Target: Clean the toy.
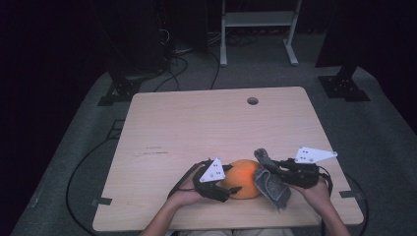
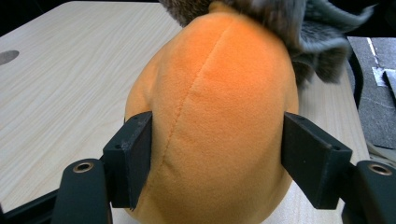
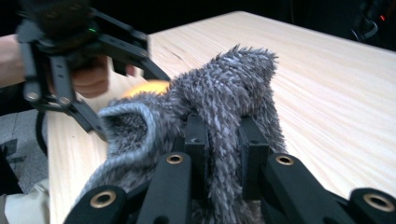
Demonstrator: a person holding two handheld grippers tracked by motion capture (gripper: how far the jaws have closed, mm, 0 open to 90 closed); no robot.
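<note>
High view: orange plush ball [image 1: 244,178] sitting on counter [image 1: 196,128] near front edge, approx. centre, between both hands. Left claw [image 1: 235,188] coming in from left side w/ grey plate on top, reaching round ball's near-left flank. Right claw [image 1: 269,169] coming in from right, pinching grey furry cloth [image 1: 273,184], which is draping over ball's right side and hanging down toward counter edge. Left gripper view: left claw [image 2: 217,154] straddling ball [image 2: 219,121], jaws standing either side of its widest part, left pad touching the fleece, right pad right at the surface; can't tell whether actually pressing. Seam running up ball's middle; grey fur [image 2: 299,32] lying over its top right. Right gripper view: right claw [image 3: 223,140] pressed together on a fold of grey cloth [image 3: 224,88], fur bulging up between and above the pads. Sliver of orange [image 3: 147,87] peeking out behind cloth at left; left hand [image 3: 91,77] and its gripper's frame sitting beyond, upper left. Cable hole [image 1: 252,101] showing near counter's far edge.
</note>
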